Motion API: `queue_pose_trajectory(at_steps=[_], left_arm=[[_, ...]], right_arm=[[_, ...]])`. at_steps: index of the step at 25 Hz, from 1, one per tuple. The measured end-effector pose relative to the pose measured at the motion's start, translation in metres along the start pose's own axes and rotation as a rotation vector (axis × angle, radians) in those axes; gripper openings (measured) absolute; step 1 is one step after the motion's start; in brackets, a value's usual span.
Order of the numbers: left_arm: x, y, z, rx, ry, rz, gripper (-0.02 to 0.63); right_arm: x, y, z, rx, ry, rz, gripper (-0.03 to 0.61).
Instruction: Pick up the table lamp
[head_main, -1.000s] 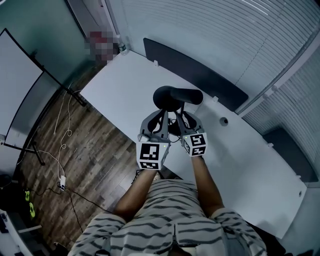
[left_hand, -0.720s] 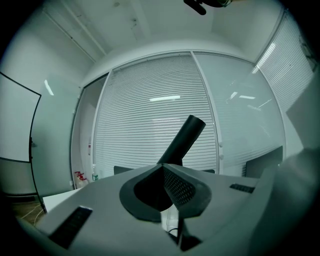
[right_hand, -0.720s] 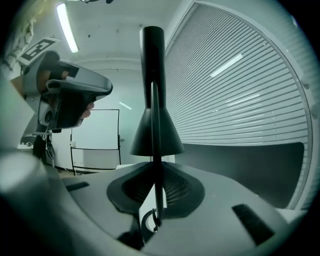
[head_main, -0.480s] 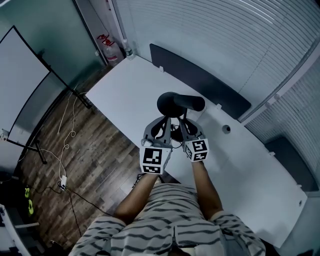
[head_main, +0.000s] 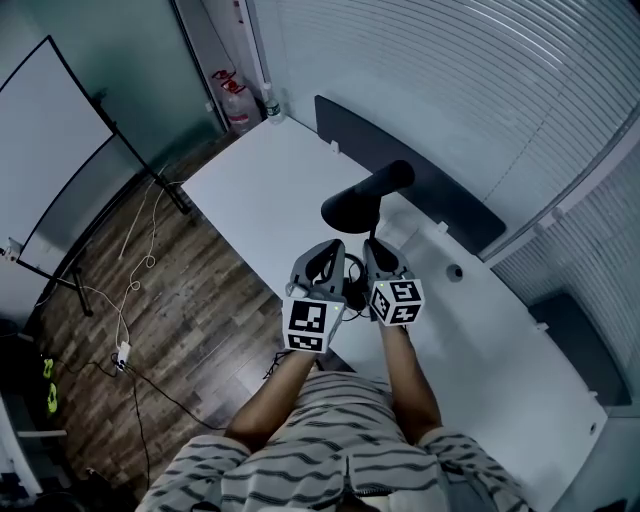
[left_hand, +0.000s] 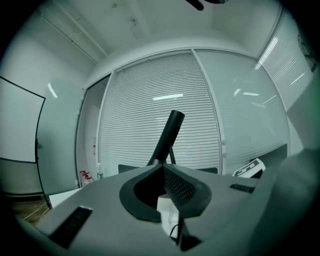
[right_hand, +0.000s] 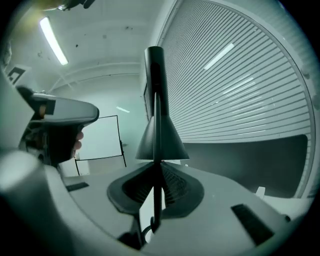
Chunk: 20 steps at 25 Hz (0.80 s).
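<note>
A dark wood-plank floor and a wall of pale slatted blinds flank the long white surface, which runs diagonally across the head view. At its near edge stands a person in a black-and-white striped shirt, both forearms stretched forward. The black table lamp, with a thin stem and a long rounded head, is directly ahead of the two hands, over the near part of the surface. Its head is tilted, one end higher and pointing toward the blinds. Its lower part is hidden between the grippers, so whether it touches the surface cannot be told. The left claw is closed, its tips meeting, with a thin black part of the lamp caught low between them. The right claw, just beside it, is closed on the lamp's slender stem, which runs straight up between its ribbed pads.
</note>
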<state>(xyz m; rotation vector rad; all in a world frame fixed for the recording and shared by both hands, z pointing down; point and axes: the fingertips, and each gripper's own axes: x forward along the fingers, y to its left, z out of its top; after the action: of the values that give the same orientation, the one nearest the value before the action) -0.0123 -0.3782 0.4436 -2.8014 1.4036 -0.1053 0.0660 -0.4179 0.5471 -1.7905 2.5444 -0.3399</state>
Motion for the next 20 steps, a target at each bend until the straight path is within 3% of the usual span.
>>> queue_pose_trajectory(at_steps=[7,20], left_arm=[[-0.013,0.004,0.000,-0.007,-0.001,0.018,0.006],[-0.028,0.001,0.009,-0.027,-0.026,-0.005,0.006]], right_arm=[[-0.008,0.025,0.028,-0.008,0.016,0.015,0.043],[-0.035,0.054,0.095,-0.016,-0.078,0.020,0.043]])
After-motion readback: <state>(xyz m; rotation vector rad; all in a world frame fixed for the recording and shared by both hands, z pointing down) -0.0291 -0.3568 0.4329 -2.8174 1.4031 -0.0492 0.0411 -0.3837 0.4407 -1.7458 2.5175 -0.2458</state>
